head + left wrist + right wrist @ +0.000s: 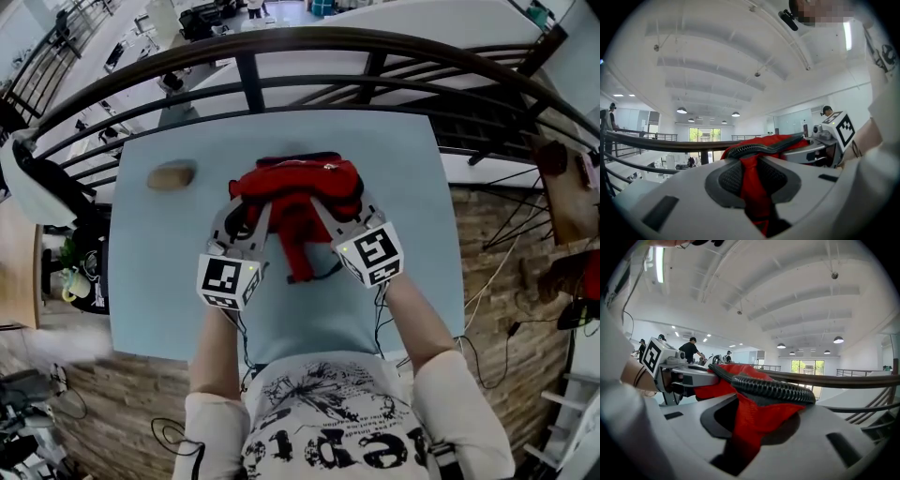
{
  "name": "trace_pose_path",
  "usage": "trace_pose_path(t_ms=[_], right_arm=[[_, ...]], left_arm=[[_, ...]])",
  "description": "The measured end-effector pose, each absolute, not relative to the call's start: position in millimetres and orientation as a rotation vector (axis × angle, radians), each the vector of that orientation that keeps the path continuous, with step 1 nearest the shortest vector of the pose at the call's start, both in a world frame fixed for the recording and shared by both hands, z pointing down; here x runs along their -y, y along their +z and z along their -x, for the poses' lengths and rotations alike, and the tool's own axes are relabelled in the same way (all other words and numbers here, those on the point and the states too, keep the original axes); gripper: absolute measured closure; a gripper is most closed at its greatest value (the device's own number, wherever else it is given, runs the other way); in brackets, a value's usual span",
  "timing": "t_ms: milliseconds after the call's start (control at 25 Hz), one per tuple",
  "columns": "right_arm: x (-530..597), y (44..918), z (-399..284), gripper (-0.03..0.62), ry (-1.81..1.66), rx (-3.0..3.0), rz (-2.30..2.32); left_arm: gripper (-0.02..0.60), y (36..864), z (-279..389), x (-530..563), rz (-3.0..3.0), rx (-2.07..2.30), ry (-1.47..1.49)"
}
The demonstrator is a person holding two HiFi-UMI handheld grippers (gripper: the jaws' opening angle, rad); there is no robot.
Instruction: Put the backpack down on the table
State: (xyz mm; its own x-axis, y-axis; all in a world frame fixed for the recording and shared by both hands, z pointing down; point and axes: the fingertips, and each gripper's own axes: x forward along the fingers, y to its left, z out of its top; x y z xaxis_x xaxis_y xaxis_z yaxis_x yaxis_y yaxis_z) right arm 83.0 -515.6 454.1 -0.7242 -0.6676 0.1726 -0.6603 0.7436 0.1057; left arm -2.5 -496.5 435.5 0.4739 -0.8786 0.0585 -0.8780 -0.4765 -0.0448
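A red backpack (300,180) with a black zip sits at the middle of the light blue table (159,281), and a red strap (298,251) trails toward me. My left gripper (246,208) grips its left side and my right gripper (330,206) its right side. In the left gripper view, red fabric (754,187) is pinched between the two dark pads of the left gripper (752,180). In the right gripper view, a thick fold of red fabric (754,420) fills the jaws of the right gripper (750,425), under the ribbed black zip edge (773,389).
A brown rounded lump (171,175) lies on the table at the back left. A dark curved railing (281,45) runs just beyond the far edge, with a drop to a lower floor behind it. A brick floor lies to the right of the table.
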Motion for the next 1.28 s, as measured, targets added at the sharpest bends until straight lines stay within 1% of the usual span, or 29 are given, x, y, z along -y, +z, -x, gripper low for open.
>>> trace_pose_path(t_ms=[480, 760, 960, 1200, 1280], right_arm=[[456.2, 507.9, -91.0, 0.478, 0.052, 2.685, -1.078], [426.2, 537.9, -93.4, 0.445, 0.126, 2.657, -1.076], [399.5, 567.3, -104.1, 0.414, 0.21, 2.619, -1.101], [369.3, 602.2, -102.6, 0.384, 0.301, 2.554, -1.172], [360.7, 614.5, -106.4, 0.363, 0.307, 2.533, -1.176]], left_arm=[[0.518, 488.5, -2.3, 438.0, 2.759, -1.621, -0.131], [0.505, 524.7, 1.1, 405.9, 2.799, -1.666, -0.14], [0.487, 554.3, -4.8, 377.3, 2.826, -1.691, -0.218], [0.482, 588.2, 0.9, 347.0, 2.815, -1.705, -0.298], [0.477, 598.4, -0.4, 338.6, 2.813, -1.706, -0.326]])
